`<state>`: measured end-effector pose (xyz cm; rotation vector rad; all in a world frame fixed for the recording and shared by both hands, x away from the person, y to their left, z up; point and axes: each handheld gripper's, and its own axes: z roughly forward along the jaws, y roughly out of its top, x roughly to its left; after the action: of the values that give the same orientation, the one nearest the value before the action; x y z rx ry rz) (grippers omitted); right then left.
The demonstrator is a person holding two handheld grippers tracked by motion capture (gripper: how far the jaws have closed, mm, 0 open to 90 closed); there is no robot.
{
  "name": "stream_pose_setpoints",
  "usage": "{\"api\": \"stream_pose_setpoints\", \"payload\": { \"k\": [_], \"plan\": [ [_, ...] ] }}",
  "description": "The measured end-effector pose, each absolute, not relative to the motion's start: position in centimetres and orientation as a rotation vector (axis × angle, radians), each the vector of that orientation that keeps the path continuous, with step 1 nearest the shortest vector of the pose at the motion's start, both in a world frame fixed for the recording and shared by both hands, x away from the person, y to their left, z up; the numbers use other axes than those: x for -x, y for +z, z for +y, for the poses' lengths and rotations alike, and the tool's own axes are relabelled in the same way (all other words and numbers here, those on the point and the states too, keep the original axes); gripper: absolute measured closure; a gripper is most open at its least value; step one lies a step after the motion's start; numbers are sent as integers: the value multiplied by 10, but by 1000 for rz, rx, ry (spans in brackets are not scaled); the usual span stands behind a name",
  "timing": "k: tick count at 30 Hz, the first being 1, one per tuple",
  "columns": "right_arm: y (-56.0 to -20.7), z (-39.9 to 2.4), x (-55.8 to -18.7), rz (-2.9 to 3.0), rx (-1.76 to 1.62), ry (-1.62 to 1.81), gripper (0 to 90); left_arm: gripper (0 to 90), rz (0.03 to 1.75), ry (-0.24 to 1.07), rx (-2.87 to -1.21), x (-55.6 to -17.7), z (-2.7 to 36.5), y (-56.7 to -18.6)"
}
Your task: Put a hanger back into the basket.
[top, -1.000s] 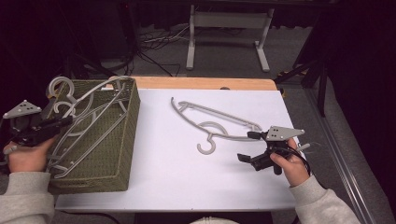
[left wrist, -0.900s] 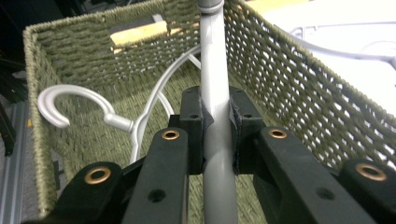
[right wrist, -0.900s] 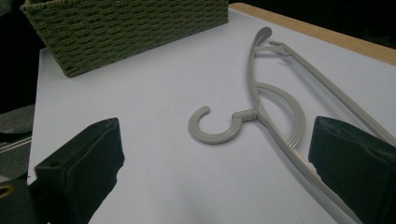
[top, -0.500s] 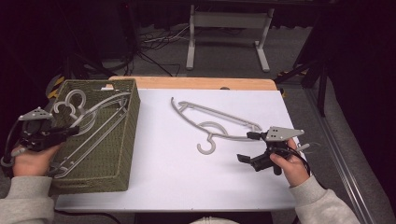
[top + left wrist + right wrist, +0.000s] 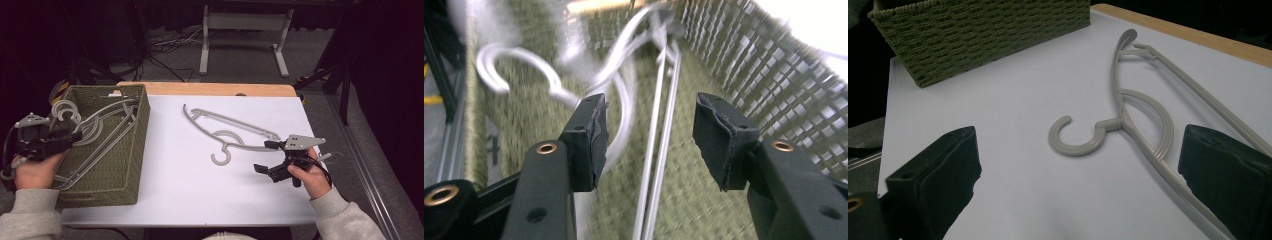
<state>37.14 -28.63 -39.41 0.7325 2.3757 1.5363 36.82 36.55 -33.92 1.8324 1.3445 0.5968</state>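
A grey plastic hanger (image 5: 235, 125) lies flat on the white table (image 5: 175, 190), its hook (image 5: 220, 156) towards me. My right gripper (image 5: 264, 156) rests by the hanger's right end, open. In the right gripper view its jaws (image 5: 1080, 155) stand wide with the hook (image 5: 1073, 142) ahead of them. Several more grey hangers (image 5: 100, 127) lie in the green woven basket (image 5: 132, 165) at the left. My left gripper (image 5: 75, 136) hovers at the basket's left rim. Its jaws (image 5: 649, 135) have just been opening and press on nothing. The hanger bars (image 5: 659, 100) lie beyond the gap.
The basket fills the table's left side, and its far wall (image 5: 744, 65) is close ahead of the left gripper. A wooden strip (image 5: 210, 89) edges the table's far side. Beyond it are a metal stand (image 5: 245, 30) and cables on the floor.
My left gripper has come down and to the right with a hanger, laid it in the basket and opened, letting it go. The right gripper has not moved.
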Motion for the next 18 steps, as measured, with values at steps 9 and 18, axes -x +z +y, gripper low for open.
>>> {"api": "stream_pose_setpoints", "payload": {
  "k": [9, 18],
  "plan": [
    [-394, -284, -374, 2352, -734, 1521, 55, 440, 1082, 617, -1815, -344, 318, -313],
    [-392, -288, -374, 2329, -752, 1517, 90, 402, 868, 532, -1834, -324, 263, -304]
  ]
}}
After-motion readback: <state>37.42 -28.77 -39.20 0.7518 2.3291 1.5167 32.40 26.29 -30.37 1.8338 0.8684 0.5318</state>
